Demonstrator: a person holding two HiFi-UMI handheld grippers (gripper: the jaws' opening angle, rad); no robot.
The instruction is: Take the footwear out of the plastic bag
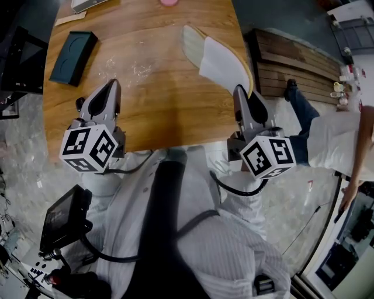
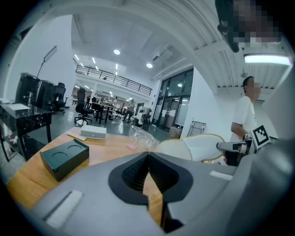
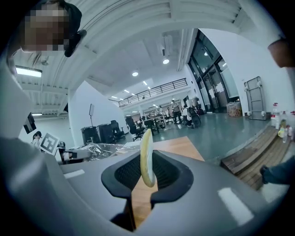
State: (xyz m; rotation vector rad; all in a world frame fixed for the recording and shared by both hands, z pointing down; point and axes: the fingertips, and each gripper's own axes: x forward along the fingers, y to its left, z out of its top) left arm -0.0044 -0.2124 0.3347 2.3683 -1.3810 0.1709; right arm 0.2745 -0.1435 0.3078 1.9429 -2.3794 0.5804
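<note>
A cream slipper (image 1: 216,58) with a yellow rim lies tilted over the wooden table's (image 1: 163,111) right side. My right gripper (image 1: 241,93) is shut on its near edge. In the right gripper view the slipper (image 3: 147,156) stands edge-on between the jaws. In the left gripper view, the slipper (image 2: 193,148) shows white to the right. The clear plastic bag (image 2: 140,137) lies crumpled and empty farther back on the table. My left gripper (image 1: 111,84) hovers over the table's near left part, shut with nothing in it.
A dark box (image 1: 73,56) with round recesses lies at the table's left. A white box (image 1: 87,4) and a small pink thing (image 1: 169,2) sit at the far edge. A wooden pallet (image 1: 292,64) and a standing person (image 1: 345,140) are to the right.
</note>
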